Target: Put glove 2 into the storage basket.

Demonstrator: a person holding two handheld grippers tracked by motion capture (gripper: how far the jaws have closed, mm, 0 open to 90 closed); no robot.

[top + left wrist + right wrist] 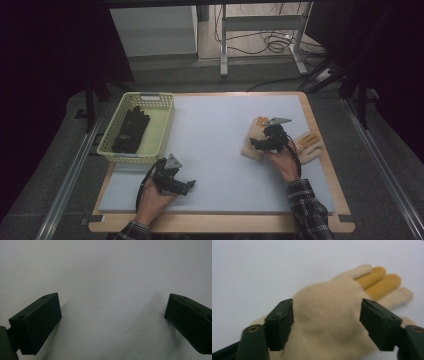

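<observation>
Right gripper [325, 325] jaws wide, straddling cream knit glove [329, 322] mid-frame, probably ungripped; soft, light: pinch palm.

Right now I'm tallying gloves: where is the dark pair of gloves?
In the high view, the dark gloves lie inside the pale green perforated plastic basket at the table's left edge, ahead of the left gripper.

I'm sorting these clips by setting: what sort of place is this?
Probably a lab or workshop bench set up for recording. A padded grey table sits among dark curtains, with loose cables on the floor behind, and a basket and knitted gloves as props.
</observation>
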